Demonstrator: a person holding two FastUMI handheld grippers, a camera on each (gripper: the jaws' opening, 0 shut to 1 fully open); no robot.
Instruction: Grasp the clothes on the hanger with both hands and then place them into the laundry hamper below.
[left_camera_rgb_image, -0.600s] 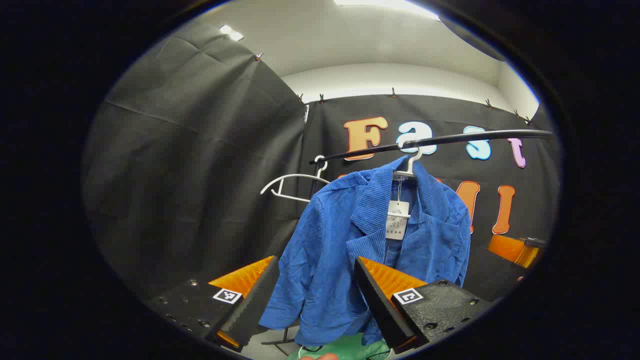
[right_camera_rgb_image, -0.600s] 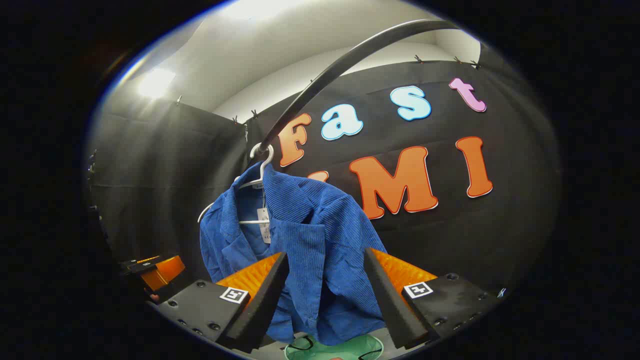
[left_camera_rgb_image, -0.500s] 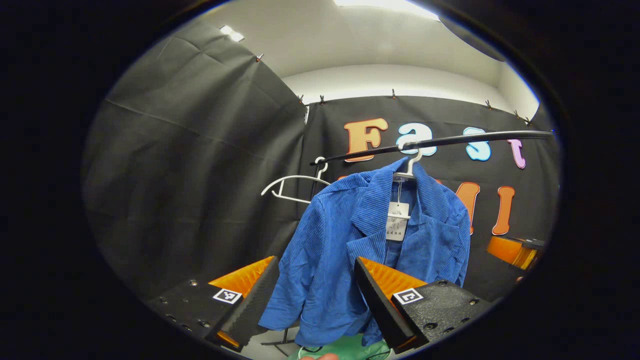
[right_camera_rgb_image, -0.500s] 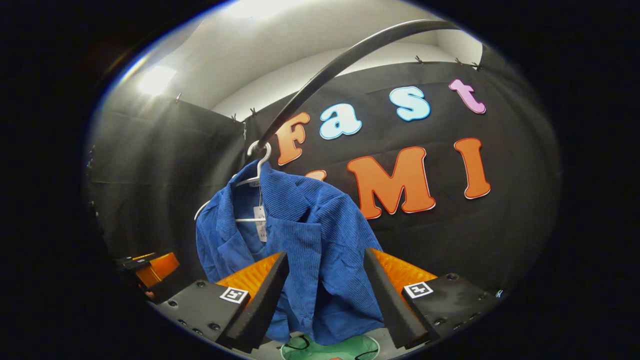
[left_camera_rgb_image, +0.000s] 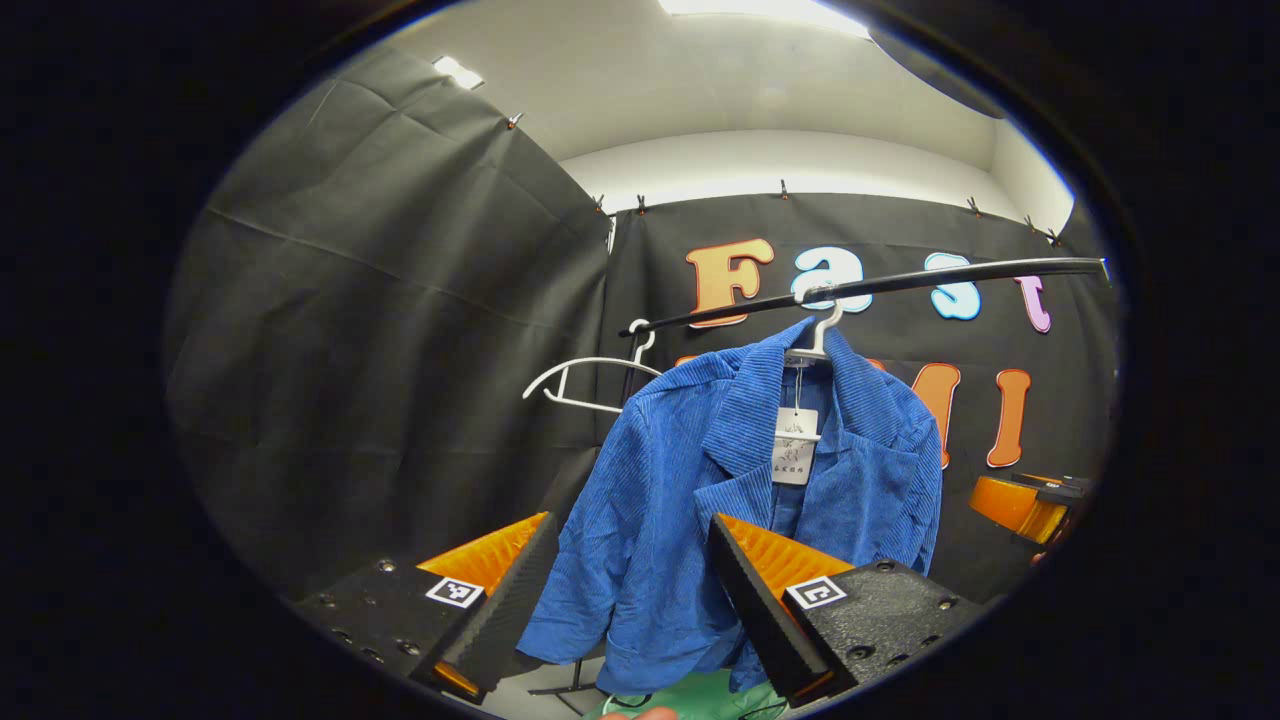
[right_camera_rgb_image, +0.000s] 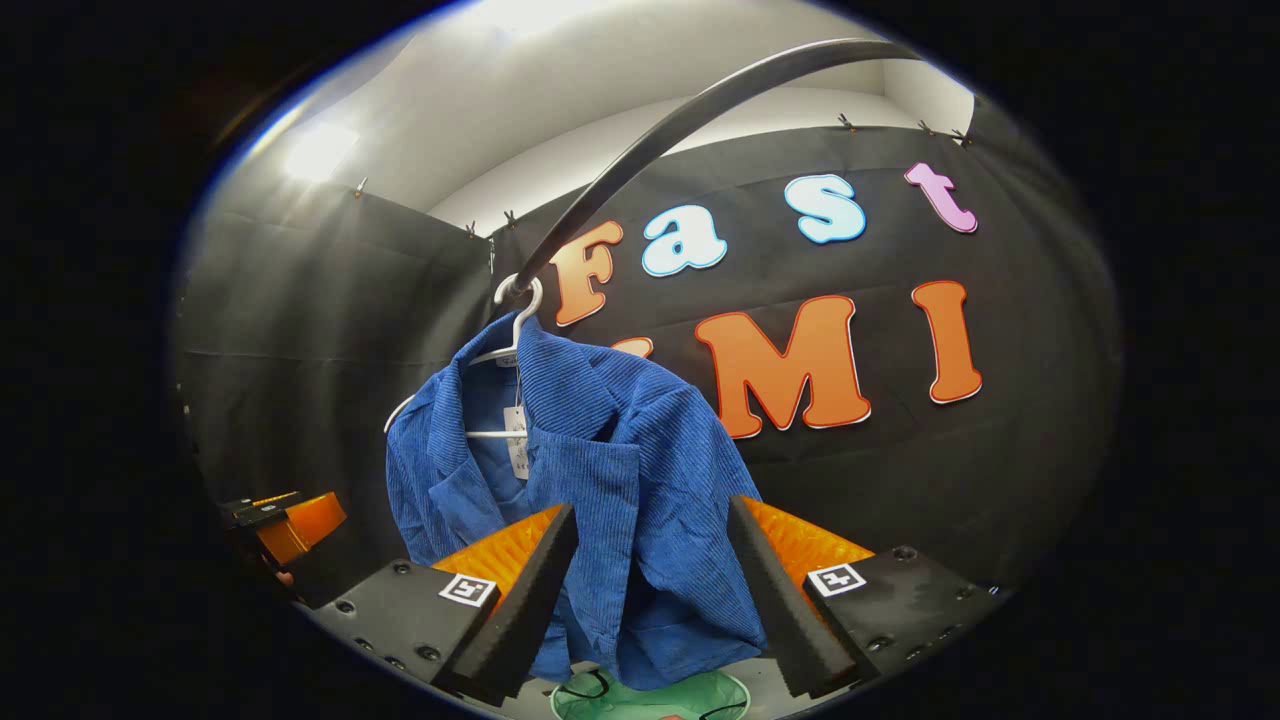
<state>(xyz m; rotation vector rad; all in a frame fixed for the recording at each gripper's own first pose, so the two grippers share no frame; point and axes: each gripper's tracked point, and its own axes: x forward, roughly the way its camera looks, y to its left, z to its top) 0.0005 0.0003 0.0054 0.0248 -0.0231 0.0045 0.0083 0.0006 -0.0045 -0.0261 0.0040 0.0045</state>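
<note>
- Left gripper (left_camera_rgb_image: 625, 590): fingers apart, nothing between them; the jacket's lower left hem shows through the gap.
- Right gripper (right_camera_rgb_image: 650, 590): fingers spread, short of the cloth, aimed at the jacket's right front panel.
- Green laundry hamper (right_camera_rgb_image: 650, 695) sits below the hem, its rim at the bottom edge.
- Blue corduroy jacket (left_camera_rgb_image: 740, 480) hangs open-fronted on a white hanger (left_camera_rgb_image: 820, 330), sleeves loose, free space on both sides.
- An empty hanger (left_camera_rgb_image: 585, 375) hangs just to its left.
- Black rail (left_camera_rgb_image: 880, 285) carries both hangers.
</note>
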